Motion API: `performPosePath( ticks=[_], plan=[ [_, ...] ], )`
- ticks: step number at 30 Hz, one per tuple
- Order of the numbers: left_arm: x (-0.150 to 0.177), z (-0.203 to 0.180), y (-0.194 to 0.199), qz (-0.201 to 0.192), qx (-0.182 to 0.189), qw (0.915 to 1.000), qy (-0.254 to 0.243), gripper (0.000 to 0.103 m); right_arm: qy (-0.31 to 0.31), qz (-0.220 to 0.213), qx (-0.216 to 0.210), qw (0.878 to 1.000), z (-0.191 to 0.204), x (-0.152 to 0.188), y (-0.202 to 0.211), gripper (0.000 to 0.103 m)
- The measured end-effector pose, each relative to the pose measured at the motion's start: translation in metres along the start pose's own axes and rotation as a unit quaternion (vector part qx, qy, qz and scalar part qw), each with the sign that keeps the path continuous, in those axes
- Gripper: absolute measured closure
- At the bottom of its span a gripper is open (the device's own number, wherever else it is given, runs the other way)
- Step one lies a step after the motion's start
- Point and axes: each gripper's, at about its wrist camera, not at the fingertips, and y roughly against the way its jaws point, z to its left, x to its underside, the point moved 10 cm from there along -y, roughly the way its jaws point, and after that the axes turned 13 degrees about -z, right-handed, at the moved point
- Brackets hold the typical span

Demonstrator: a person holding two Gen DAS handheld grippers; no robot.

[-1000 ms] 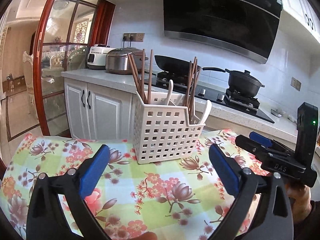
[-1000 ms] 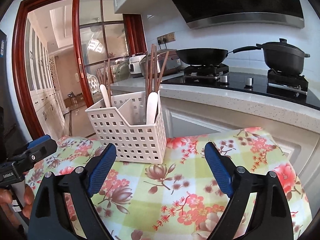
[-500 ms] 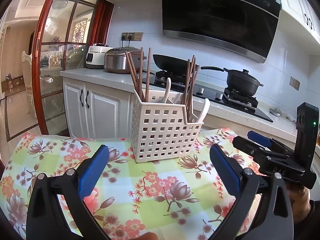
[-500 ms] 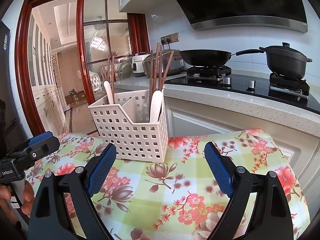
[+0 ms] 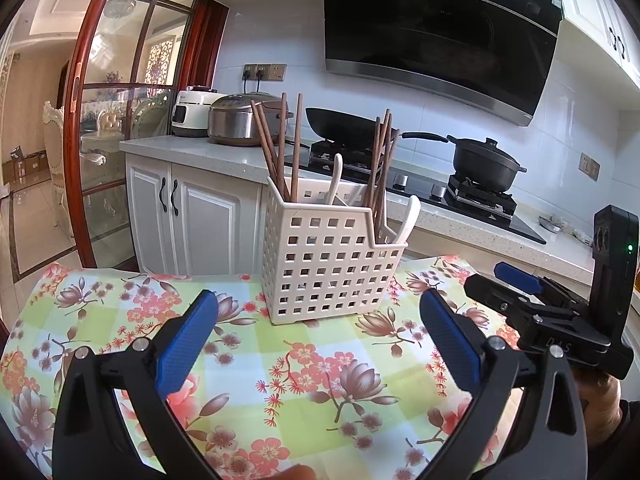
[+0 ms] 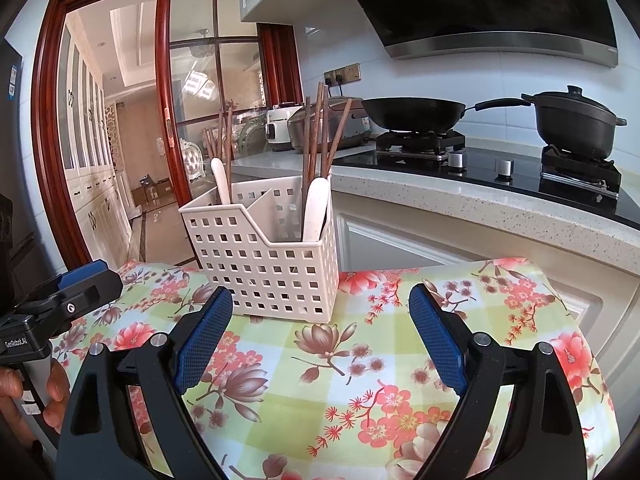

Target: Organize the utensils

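The basket [image 5: 332, 256] stood on the floral cloth [image 5: 280, 380], and everything else was placed from it. Both grippers hung on its near side, above the cloth, each with jaws spread wide and nothing between them. The left gripper [image 5: 320, 344] faced the basket almost squarely, so the basket lay straight ahead of its open gap. The right gripper [image 6: 320, 336] sat to the basket's right, with the basket ahead and a little left of its gap. By my reading neither was clearly nearer.

Chopsticks [image 5: 280, 148] and white spoons [image 5: 406, 220] stood in the basket, long axes near upright and leaning slightly, handles above the rim. Any pick would likely have to come from above the basket, along those axes, rather than from the side.

A divider [image 6: 256, 204] split the basket; chopsticks and a spoon showed on each side of it, so the sorting looked unfinished. How many pieces each part held could not be counted, since the walls hid their lower ends. Whether the basket had further compartments could not be told.
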Motion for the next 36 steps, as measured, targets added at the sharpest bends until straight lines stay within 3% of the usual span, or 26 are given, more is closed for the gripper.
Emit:
performPosePath(
  ticks=[36],
  plan=[
    [-0.0017, -0.0031, 0.0014, -0.003, 0.004, 1.0000, -0.002, 0.005, -0.001, -0.002, 0.000, 1.000, 0.0009, -0.0006, -0.0001, 0.019]
  ],
)
